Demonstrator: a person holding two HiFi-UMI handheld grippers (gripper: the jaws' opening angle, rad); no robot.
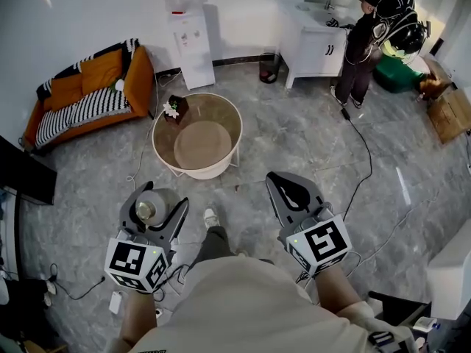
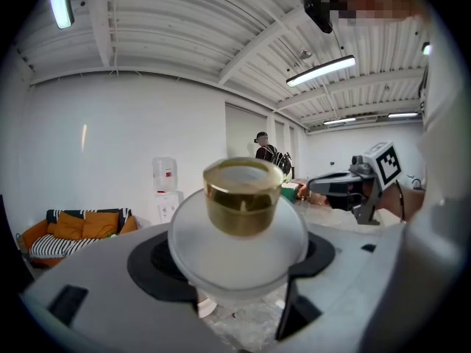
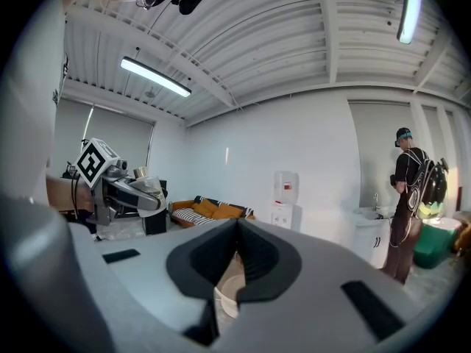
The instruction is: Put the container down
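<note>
Left claw (image 1: pixel 160 199) is out in front and spread wide, both pads pressed onto the belly of the container (image 2: pixel 237 245), a small round jar with a frosted white body and a gold cap (image 2: pixel 242 197). It sits upright in the grip, carried in the air over the grey floor, well short of the round worktop (image 1: pixel 202 173) where the little plant (image 1: pixel 175 109) stands. Right claw (image 3: pixel 237 230) is pinched together with nothing in it, level with the left and well apart from the jar. That jar looks light, but I'd guess the body is hard and smooth, glass or stiff plastic, so it could slip and might chip if it lands hard. The fat middle, where the pads sit now, strikes me as the right hold: the curve sits between them. Not the cap; it may just twist or lift off. Setting it down base first and flat looks safest, because a body this rounded could rock or roll away.
</note>
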